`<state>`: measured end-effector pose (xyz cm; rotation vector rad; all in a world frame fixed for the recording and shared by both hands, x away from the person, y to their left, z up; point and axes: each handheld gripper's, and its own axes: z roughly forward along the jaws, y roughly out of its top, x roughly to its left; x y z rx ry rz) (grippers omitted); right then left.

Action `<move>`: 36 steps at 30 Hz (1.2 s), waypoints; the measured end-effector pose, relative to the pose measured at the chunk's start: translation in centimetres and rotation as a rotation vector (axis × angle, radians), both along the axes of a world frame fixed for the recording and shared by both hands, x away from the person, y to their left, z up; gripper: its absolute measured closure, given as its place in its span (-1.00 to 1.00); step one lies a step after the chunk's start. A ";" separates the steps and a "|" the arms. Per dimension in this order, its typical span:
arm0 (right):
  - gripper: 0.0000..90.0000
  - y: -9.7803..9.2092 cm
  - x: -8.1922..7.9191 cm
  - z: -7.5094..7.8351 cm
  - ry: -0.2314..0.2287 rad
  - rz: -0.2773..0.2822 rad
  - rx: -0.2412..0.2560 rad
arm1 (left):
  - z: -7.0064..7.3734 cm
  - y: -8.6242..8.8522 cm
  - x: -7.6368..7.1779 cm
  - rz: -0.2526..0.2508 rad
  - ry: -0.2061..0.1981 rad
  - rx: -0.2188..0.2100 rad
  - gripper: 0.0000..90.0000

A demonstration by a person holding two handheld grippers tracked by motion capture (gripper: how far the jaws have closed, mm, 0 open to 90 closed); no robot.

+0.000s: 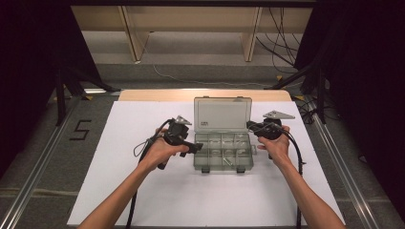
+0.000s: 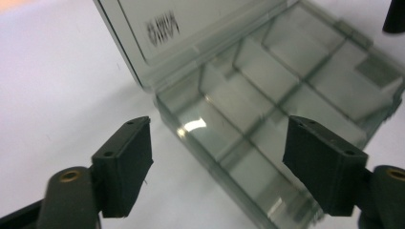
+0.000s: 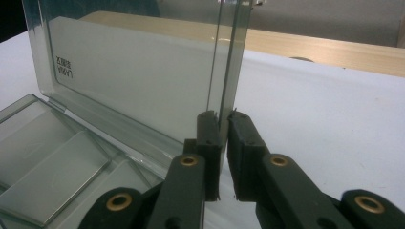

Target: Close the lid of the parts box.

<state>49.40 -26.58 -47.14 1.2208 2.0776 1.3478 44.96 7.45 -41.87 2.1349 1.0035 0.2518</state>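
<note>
While our right claw (image 3: 223, 125) is clamped on the upright lid (image 3: 143, 71) edge of the clear compartment box (image 1: 223, 152) mid-tabletop (image 1: 143, 191), our left claw (image 2: 217, 167) waits spread beside the box's wall. Probably we're handling the lid; next, swing it gently.

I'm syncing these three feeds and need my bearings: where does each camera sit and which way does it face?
High view: above the person's side, looking forward and down on the table; forearms, both hands, left gripper, right gripper.
Left gripper view: on the left gripper, open jaws facing the box and its compartments.
Right gripper view: on the right gripper, jaws pinching the lid at its edge.
All share the box with its lid upright.
</note>
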 end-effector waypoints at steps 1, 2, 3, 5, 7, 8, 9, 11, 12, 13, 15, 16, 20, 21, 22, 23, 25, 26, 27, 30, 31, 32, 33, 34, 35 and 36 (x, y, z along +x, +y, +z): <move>0.87 0.0 0.0 0.0 -0.001 0.000 -0.002 | 0.5 -0.1 0.4 0.011 -0.020 -0.004 -0.49; 0.87 0.1 0.0 0.0 0.017 0.003 0.009 | 1.0 -0.1 0.8 0.022 -0.033 -0.011 -0.49; 0.87 0.1 0.0 0.0 0.017 0.002 0.008 | 1.6 -0.1 1.2 0.026 -0.046 -0.013 -0.49; 0.87 0.1 0.0 0.0 0.016 0.003 0.009 | 2.7 -0.2 1.9 0.023 -0.088 -0.013 -0.42; 0.87 0.1 0.0 0.0 0.016 0.004 0.008 | 3.5 -0.3 2.4 0.029 -0.121 0.000 -0.36; 0.87 0.1 0.0 0.0 0.017 0.004 0.008 | 3.9 -0.4 2.6 0.022 -0.133 0.015 -0.33; 0.87 0.1 0.0 0.0 0.016 0.004 0.008 | 4.2 -0.3 2.9 0.017 -0.149 0.026 -0.23; 0.87 0.0 -0.1 0.1 0.017 -0.006 -0.007 | 4.7 -0.4 3.5 0.030 -0.157 0.008 0.03; 0.87 0.0 -0.1 0.1 0.011 -0.002 -0.012 | 5.0 -0.4 3.8 0.023 -0.171 0.017 0.13; 0.87 0.1 0.0 0.0 0.017 0.001 0.007 | 5.3 -0.4 4.1 0.023 -0.191 0.018 0.26; 0.87 0.1 0.0 0.0 0.004 0.000 -0.001 | 5.8 -0.6 4.8 0.053 -0.212 -0.020 0.46; 0.87 0.1 0.0 0.0 0.016 0.003 0.004 | 6.0 -0.6 5.2 0.070 -0.221 -0.033 0.56; 0.87 0.1 0.0 0.0 0.017 0.002 0.009 | 6.6 -0.9 6.7 0.086 -0.238 -0.018 0.93; 0.87 0.1 0.0 0.0 0.017 0.004 0.007 | 6.7 -1.0 7.0 0.088 -0.236 -0.020 0.98; 0.87 0.1 0.0 0.0 0.017 0.004 0.007 | 6.7 -1.2 7.3 0.103 -0.240 -0.020 0.99; 0.87 0.1 0.0 0.0 0.014 0.004 0.005 | 6.7 -1.3 7.6 0.121 -0.244 -0.018 0.99; 0.87 0.0 0.1 0.0 0.004 0.003 0.000 | 6.6 -1.5 8.2 0.129 -0.235 -0.015 0.99; 0.87 0.1 0.0 0.0 0.016 0.004 0.005 | 6.6 -1.6 8.5 0.133 -0.238 -0.005 0.99; 0.87 0.1 0.0 0.0 0.016 0.005 0.004 | 6.7 -1.6 8.7 0.138 -0.236 0.000 0.99; 0.87 0.1 0.0 0.0 0.014 0.005 0.000 | 6.7 -2.0 9.3 0.165 -0.231 -0.025 0.99; 0.87 0.0 0.1 0.0 0.006 0.004 -0.003 | 6.8 -2.0 9.4 0.154 -0.230 0.004 0.99; 0.87 0.0 0.1 0.0 0.006 0.003 -0.001 | 6.7 -2.3 9.6 0.179 -0.237 -0.013 0.99; 0.87 0.0 0.1 0.0 0.006 0.003 0.001 | 6.7 -2.4 9.8 0.169 -0.228 -0.003 0.99; 0.87 0.0 0.1 0.0 0.006 0.003 0.001 | 6.7 -2.5 10.0 0.173 -0.223 0.001 0.99; 0.87 0.0 0.1 0.0 0.006 0.004 0.001 | 6.6 -2.8 10.2 0.186 -0.227 -0.011 0.99; 0.87 0.0 0.1 0.0 0.006 0.003 0.001 | 6.7 -2.8 10.3 0.169 -0.216 0.016 0.99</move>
